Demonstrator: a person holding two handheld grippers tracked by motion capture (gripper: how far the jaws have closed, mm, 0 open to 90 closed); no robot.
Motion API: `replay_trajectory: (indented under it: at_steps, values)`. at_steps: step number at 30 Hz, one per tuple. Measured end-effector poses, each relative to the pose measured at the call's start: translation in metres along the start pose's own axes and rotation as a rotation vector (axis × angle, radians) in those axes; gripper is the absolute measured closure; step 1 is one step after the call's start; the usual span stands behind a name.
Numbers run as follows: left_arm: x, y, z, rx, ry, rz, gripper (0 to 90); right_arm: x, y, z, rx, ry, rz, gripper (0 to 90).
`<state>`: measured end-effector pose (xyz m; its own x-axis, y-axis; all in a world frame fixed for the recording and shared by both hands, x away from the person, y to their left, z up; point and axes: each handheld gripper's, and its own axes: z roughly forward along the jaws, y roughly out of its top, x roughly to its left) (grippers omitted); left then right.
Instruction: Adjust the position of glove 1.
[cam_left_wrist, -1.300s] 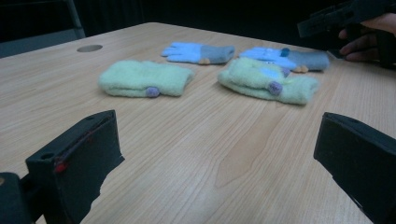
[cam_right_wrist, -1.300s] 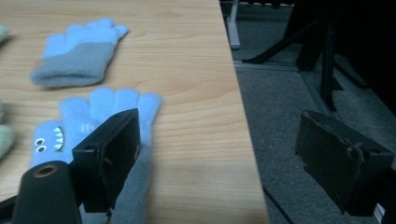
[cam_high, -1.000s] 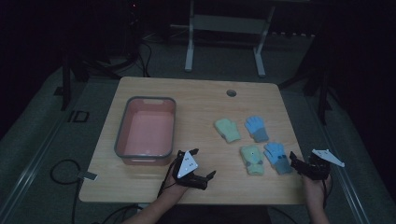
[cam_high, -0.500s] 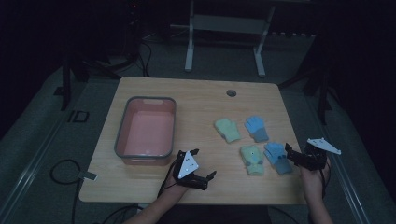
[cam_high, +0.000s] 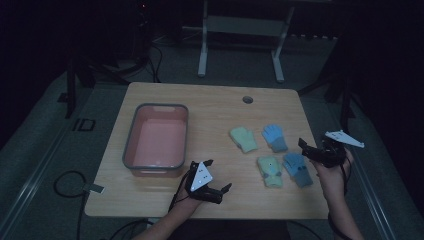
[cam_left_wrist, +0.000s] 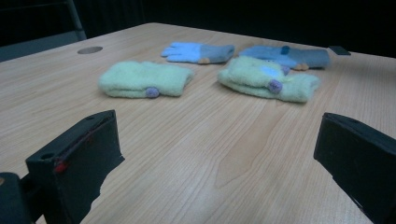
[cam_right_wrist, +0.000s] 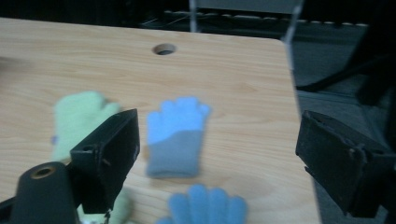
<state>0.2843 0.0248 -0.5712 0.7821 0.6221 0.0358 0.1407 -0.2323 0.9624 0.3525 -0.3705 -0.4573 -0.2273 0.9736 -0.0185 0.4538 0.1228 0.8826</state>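
Dark room, wooden bench (cam_high: 210, 107) lit dimly, metal frame legs behind it. Your left hand-held gripper (cam_high: 212, 187) sits low at the near edge of the bench, jaws spread wide, nothing between them; in the left gripper view it looks across bare wood at the gloves. Your right hand-held gripper (cam_high: 311, 150) hovers at the right edge, jaws also wide apart and empty, just beside the near blue glove (cam_high: 298, 168). Far blue glove (cam_right_wrist: 178, 135) lies framed between those jaws in the right gripper view, flat, fingers away from you. Far green glove (cam_high: 243, 138) lies left of it, near green glove (cam_high: 270, 171) touches the near blue one. Pink tub (cam_high: 131, 146) stands on the bench's left half, well apart from the gloves.
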Motion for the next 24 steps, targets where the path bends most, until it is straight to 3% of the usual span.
replay_trajectory:
  at_steps: [12, 24]
  values:
    - [0.0, 0.0, 0.0, -0.001, -0.007, 0.001, 0.7, 0.027, 0.014, 0.026, 0.055, 0.179, -0.055, 15.2]
    - [0.0, 0.0, 0.0, -0.001, -0.006, 0.003, 0.7, 0.054, 0.024, 0.049, 0.075, 0.247, -0.112, 21.0]
